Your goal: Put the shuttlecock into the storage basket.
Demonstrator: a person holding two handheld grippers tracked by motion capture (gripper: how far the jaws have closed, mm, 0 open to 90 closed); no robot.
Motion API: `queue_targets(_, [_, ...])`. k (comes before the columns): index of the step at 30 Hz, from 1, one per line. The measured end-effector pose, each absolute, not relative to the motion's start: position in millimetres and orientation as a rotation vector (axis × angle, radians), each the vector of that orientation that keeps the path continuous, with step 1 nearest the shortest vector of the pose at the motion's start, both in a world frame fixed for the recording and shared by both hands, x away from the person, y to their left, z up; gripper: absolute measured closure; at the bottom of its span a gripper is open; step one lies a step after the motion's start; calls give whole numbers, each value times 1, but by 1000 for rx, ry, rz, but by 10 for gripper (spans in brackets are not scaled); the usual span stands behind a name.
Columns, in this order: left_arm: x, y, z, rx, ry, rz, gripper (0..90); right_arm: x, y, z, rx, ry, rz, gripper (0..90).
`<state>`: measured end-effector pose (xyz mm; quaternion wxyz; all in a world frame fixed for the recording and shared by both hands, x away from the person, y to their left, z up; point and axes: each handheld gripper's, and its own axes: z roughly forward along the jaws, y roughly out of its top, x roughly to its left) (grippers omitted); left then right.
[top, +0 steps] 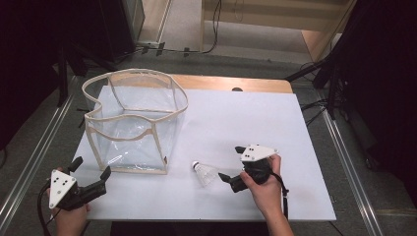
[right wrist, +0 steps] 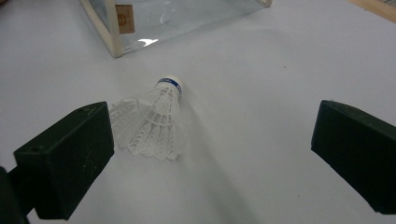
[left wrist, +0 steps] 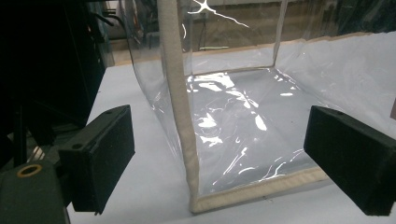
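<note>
1. Two grippers, both with jaws spread wide and empty.
2. Right gripper: shuttlecock lies on the table just ahead, nearer its left jaw.
3. Left gripper: clear bag stands just ahead, its corner seam between the jaws.

table: white top, wooden strip at its far edge
floor: pale, beyond the table, cables trailing
rails: metal, flanking the table
surroundings: dark either side
</note>
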<state>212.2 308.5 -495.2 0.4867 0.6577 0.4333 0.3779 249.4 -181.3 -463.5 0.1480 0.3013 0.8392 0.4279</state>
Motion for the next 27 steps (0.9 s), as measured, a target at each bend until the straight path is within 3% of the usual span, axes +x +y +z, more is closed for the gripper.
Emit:
queue_targets(23, [212, 308, -495, 1603, 1050, 919, 92, 259, -150, -481, 803, 2578, 1101, 0])
queue_targets(25, [212, 308, -495, 1604, 1050, 919, 92, 259, -149, -482, 811, 2559, 1092, 124])
queue_targets(27, [212, 308, -495, 1604, 1051, 919, 92, 260, -148, -484, 835, 2559, 1088, 143])
